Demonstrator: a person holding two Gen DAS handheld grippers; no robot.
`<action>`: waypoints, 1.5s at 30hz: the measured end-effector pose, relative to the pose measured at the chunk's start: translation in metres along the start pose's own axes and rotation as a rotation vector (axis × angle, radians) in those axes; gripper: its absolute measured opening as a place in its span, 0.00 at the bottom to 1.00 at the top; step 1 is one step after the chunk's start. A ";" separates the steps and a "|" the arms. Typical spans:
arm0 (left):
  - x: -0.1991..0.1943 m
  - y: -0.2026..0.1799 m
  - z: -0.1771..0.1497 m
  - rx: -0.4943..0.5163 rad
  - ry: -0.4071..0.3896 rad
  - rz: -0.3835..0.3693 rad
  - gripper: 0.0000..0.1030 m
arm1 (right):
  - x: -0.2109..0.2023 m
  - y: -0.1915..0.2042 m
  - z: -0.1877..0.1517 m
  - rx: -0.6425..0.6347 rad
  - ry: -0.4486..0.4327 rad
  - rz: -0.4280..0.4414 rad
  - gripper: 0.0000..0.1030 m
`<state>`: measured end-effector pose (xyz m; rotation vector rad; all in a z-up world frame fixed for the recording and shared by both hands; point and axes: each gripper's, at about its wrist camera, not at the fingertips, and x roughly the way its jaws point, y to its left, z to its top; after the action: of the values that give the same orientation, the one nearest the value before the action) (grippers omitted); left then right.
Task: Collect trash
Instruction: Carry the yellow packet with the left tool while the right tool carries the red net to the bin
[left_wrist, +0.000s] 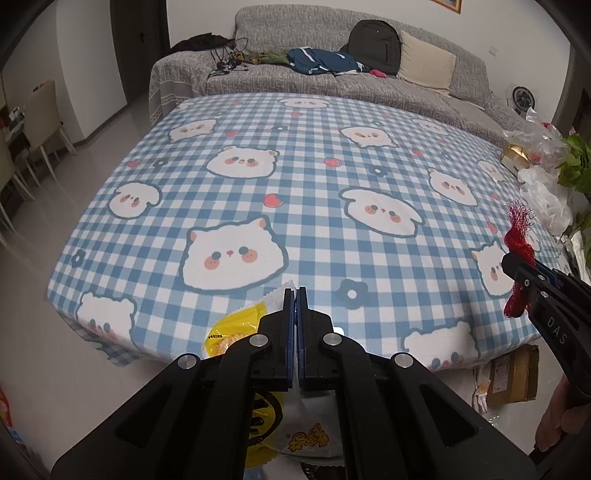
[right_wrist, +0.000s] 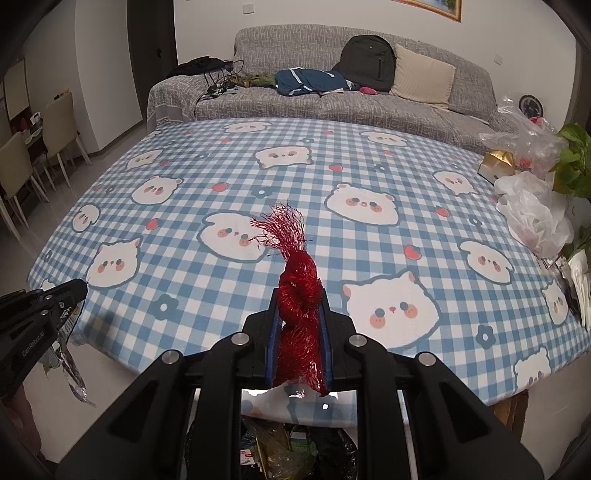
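1. The worktop (right_wrist: 369, 122), covered in a blue checked cloth with animal faces, carries only a heap of clear and white plastic bags (right_wrist: 532, 218) and a gold box (right_wrist: 496, 164) at its right edge. If these also count as trash, they are easy to overlook so far out to the side, beside the plant.
2. A black-lined trash bin (right_wrist: 288, 450) sits on the floor under the near edge of the worktop, beneath the right gripper. It already holds crumpled wrappers and plastic. Its rim is mostly hidden, so a piece let go too early could land on the floor.
3. The left gripper (left_wrist: 294, 291) is clamped tight on a yellow-and-white snack wrapper (left_wrist: 236, 332), which hangs below the fingers. It sits well left of the bin — a long, floppy piece that may catch on the rim.
4. The right gripper (right_wrist: 298, 295) is clamped on a knotted red mesh bag (right_wrist: 298, 291), its frayed end sticking up. The netting could snag on the pads and fail to drop once released.
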<state>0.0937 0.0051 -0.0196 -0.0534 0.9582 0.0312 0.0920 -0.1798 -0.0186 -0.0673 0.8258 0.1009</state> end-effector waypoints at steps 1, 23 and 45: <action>-0.002 -0.001 -0.004 0.002 0.002 0.000 0.00 | -0.003 0.000 -0.003 0.002 0.000 0.003 0.16; -0.045 -0.007 -0.087 0.009 -0.012 -0.005 0.00 | -0.046 0.000 -0.092 0.011 0.003 0.032 0.16; 0.016 0.017 -0.192 -0.022 0.087 0.023 0.00 | 0.012 0.011 -0.192 0.010 0.156 0.034 0.18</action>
<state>-0.0547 0.0107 -0.1438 -0.0651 1.0456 0.0608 -0.0416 -0.1866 -0.1573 -0.0520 0.9837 0.1249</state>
